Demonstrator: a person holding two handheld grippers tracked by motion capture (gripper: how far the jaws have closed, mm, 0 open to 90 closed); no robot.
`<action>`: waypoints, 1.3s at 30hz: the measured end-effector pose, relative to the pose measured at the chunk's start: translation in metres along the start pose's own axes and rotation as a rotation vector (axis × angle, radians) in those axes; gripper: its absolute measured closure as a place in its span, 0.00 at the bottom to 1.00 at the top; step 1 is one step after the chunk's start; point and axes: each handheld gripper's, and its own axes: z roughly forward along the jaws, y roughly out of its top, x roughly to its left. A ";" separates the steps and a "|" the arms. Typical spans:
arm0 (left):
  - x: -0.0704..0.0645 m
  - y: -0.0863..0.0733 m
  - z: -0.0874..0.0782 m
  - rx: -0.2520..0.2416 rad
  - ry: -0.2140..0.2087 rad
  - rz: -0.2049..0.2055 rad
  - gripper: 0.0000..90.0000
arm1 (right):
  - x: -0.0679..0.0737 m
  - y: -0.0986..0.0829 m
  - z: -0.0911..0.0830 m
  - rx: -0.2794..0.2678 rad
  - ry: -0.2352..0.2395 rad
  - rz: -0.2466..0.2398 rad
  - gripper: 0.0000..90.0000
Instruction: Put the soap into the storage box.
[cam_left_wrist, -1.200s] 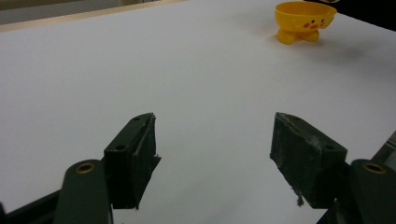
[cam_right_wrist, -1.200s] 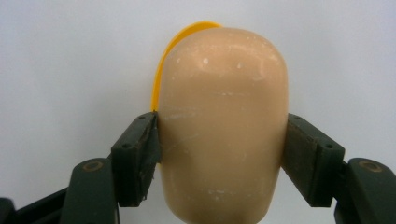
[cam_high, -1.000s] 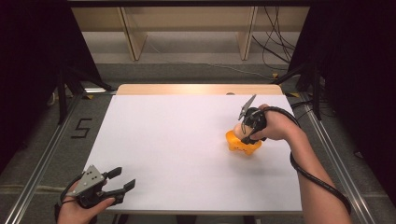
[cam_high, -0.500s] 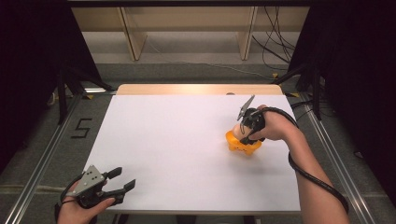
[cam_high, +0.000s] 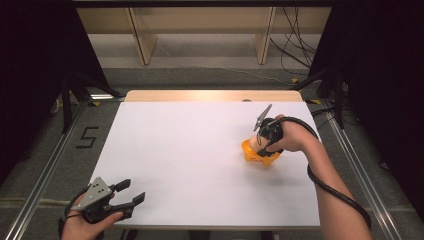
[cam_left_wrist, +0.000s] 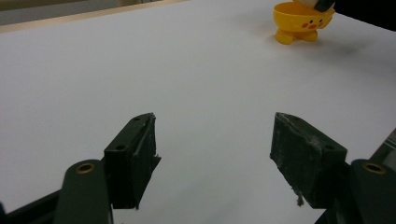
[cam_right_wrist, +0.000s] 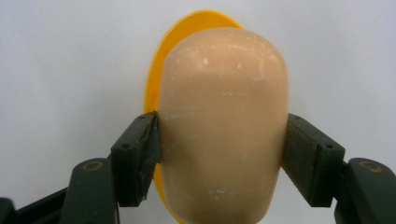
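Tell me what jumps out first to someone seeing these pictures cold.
The bright yellow cup with a painted chick face stands alone on the right of the white table. The right gripper clamps a pale, peach-coloured egg-shaped piece directly over that cup. Far off at the near left corner, the left gripper hangs open with nothing between its jaws.

One beige egg (cam_right_wrist: 223, 126), one yellow egg cup (cam_left_wrist: 302, 21), two tools (cam_high: 131, 192).

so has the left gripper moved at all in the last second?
No. The left gripper sits at the table's near left corner, same spot against that edge as before, jaws open.
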 end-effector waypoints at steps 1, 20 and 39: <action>0.000 0.000 0.000 0.003 0.001 0.000 0.34 | 0.000 0.000 0.001 -0.005 0.006 0.003 0.38; -0.001 0.000 0.000 0.002 -0.001 -0.002 0.34 | 0.000 -0.002 0.007 0.007 -0.017 0.015 0.36; 0.000 0.000 0.000 0.000 0.003 -0.005 0.34 | 0.024 -0.037 -0.016 -0.156 -0.103 0.160 0.37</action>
